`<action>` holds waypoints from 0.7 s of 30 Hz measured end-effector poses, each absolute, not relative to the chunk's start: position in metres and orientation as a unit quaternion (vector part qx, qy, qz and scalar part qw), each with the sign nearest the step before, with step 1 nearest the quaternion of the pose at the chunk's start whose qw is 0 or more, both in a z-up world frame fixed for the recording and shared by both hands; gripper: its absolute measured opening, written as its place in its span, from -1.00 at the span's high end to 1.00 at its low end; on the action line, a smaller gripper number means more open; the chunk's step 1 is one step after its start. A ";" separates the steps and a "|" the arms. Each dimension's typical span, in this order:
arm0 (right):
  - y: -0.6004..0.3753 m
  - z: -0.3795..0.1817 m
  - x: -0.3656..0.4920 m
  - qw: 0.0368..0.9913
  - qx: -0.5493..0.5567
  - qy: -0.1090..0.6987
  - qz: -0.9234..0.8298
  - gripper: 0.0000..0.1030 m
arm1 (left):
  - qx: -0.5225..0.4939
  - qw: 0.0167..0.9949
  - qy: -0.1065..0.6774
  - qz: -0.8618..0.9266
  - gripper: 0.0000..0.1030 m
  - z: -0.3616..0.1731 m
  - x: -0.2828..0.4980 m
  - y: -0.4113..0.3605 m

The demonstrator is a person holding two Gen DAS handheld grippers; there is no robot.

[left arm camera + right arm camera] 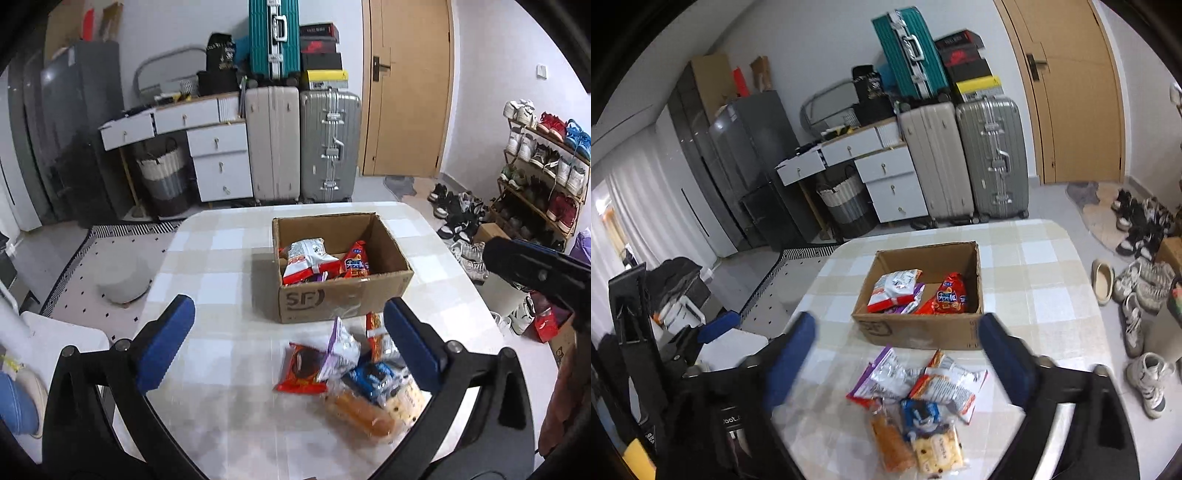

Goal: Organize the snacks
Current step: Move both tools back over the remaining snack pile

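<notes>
An open cardboard box (343, 299) (923, 332) stands mid-table and holds a red-and-white bag (308, 258) (894, 288) and a red packet (356, 264) (951, 295). In front of it lies a pile of loose snacks: a red cookie packet (301, 369), a purple-and-silver pouch (341, 350) (886, 376), an orange-and-white packet (949, 386), a blue packet (373, 378) (921, 413), a bread roll (360, 411) (890, 439) and a pale cracker pack (936, 454). My left gripper (288, 339) is open and empty above the pile. My right gripper (895, 354) is open and empty above it too; it also shows in the left wrist view (535, 273).
The checked table (221, 266) (1034, 277) has rounded corners. Behind it stand suitcases (303, 144) (960, 158), a white drawer desk (218, 155) and a door (406, 85). A shoe rack (543, 166) and loose shoes (1137, 295) are to the right.
</notes>
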State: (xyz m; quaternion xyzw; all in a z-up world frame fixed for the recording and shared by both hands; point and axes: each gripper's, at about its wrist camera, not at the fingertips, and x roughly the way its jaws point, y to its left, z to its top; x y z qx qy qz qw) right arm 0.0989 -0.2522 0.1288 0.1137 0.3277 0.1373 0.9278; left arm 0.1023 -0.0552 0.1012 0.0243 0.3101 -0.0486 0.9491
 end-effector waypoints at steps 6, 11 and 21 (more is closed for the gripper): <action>-0.237 0.124 0.042 0.939 0.088 0.305 0.131 -0.83 | -0.013 0.957 0.285 -0.056 -0.98 0.100 0.037 -0.031; -0.229 0.108 -0.012 0.955 0.069 0.264 0.115 -0.94 | -0.016 0.962 0.267 -0.048 -0.98 0.088 -0.008 -0.020; -0.236 0.064 -0.068 0.970 0.081 0.193 0.123 -0.94 | 0.010 0.965 0.256 -0.053 -0.98 0.038 -0.039 -0.028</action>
